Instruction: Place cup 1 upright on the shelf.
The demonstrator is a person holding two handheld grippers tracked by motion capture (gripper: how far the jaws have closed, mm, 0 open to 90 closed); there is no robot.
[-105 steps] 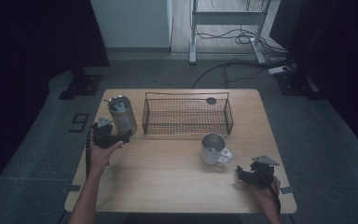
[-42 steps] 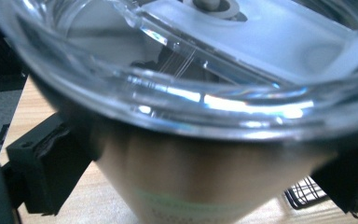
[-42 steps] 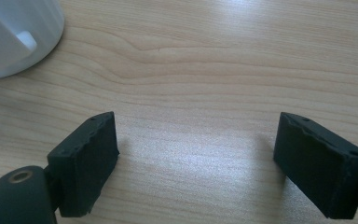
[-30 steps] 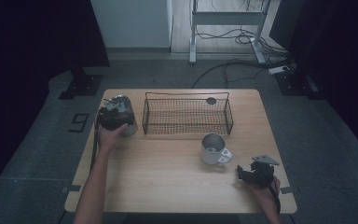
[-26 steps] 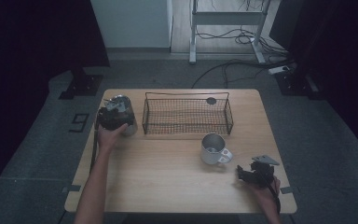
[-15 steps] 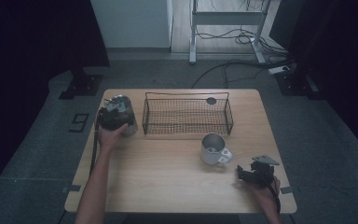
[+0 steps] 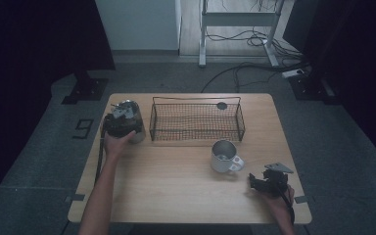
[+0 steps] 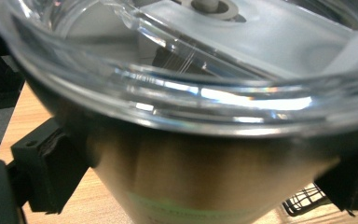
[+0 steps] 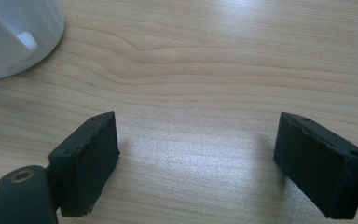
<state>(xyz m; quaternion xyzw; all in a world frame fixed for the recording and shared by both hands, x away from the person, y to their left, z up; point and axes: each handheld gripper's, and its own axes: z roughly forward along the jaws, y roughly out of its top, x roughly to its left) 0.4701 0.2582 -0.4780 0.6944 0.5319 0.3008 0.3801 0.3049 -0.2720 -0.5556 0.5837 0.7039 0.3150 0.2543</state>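
Note:
A metal tumbler point(image 7: 133, 111) with a clear lid point(image 8: 191, 70) stands at the table's far left. My left gripper point(image 7: 120, 123) is shut on it. In the left gripper view both black jaws press on the tumbler's body point(image 8: 205, 186), one from each side. A white mug point(image 7: 223, 155) stands right of the table's middle, and its base point(image 9: 14, 37) sits at the top left of the right gripper view. My right gripper point(image 7: 252, 182) rests low near the front right corner, a little right of the mug. The right gripper point(image 9: 196, 158) is open over bare wood.
A black wire basket point(image 7: 196, 126) stands at the back middle of the wooden table point(image 7: 176, 186), just right of the tumbler. A small dark disc point(image 7: 222, 105) lies by the basket's far rim. Dark floor with cables surrounds the table.
Since the oldest frame my left hand has moved away from me and the gripper now sits over the tumbler. Over the last second nothing has moved.

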